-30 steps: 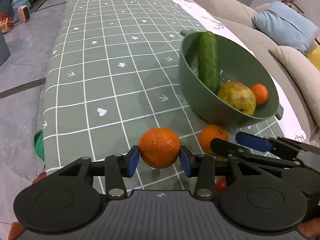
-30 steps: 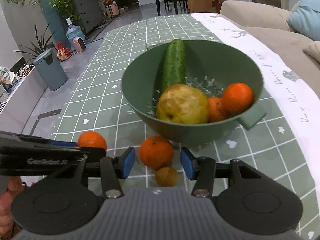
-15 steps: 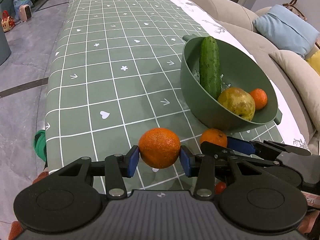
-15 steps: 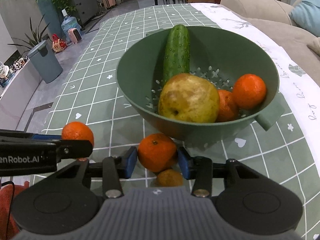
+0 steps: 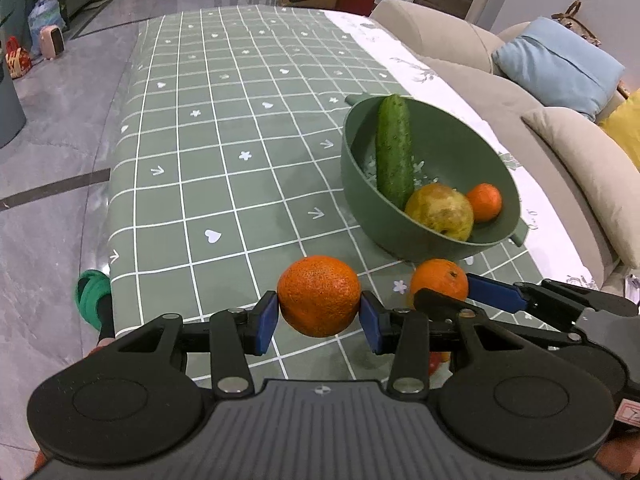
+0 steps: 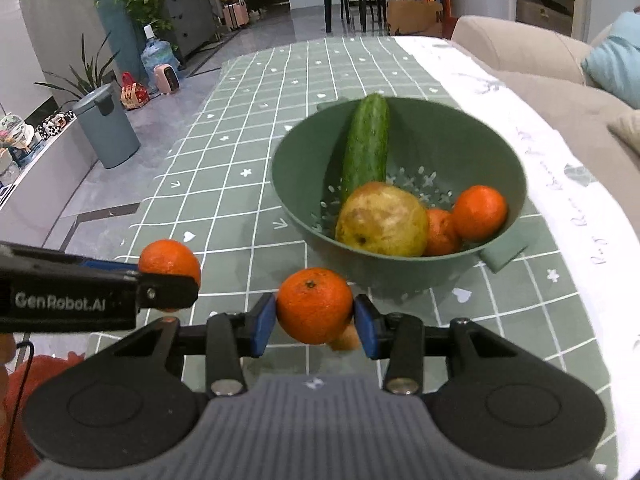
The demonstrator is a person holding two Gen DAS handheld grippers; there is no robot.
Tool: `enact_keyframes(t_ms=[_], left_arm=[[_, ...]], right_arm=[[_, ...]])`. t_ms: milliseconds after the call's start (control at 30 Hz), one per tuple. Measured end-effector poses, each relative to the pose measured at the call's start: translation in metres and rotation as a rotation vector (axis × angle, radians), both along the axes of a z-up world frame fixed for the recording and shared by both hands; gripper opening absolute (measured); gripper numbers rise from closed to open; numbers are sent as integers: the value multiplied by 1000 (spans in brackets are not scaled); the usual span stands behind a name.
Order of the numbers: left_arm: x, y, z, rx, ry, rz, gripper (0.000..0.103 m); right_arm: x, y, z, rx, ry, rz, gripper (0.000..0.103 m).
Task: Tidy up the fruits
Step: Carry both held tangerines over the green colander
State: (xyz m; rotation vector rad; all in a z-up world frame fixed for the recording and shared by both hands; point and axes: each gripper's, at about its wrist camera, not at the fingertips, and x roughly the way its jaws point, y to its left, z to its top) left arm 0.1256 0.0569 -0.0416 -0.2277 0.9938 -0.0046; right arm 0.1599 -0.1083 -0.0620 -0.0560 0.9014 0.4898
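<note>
Looking across the counter (image 5: 224,184) with its green checked cloth, I see the sofa (image 5: 552,128) running along its right edge and the green colander bowl (image 6: 472,148) sitting toward the right, a little beyond both grippers. Inside it a cucumber (image 6: 366,144) leans against the far wall, with a yellow-green pear (image 6: 382,220) at the near side and two small oranges beside it, one of them (image 6: 479,212) plain against the right wall. My left gripper (image 5: 319,317) has its jaws clamped on a large orange (image 5: 319,296), held clear above the cloth, left of the bowl. My right gripper (image 6: 314,322) has its jaws closed on a smaller orange (image 6: 314,305) just short of the bowl's near rim, and a small brownish fruit (image 6: 346,340) lies half hidden beneath it on the counter. Both held oranges, I judge, are bound for the bowl. The risks as I see them: the two grippers are close together and could knock one another if I bring both in at once; the pear sits high at the near side, so a low approach could clip the rim or shove the bowl; and round fruit pinched on two small pads may roll out if I tilt.
</note>
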Motion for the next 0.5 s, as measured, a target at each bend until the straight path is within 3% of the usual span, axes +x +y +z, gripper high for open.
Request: enact_keyframes(t_ms=[500], left_arm=[[-10,-46,19,20,-10,-105,49]], right_arm=[[-35,-51,21,24,-13,-37,40]])
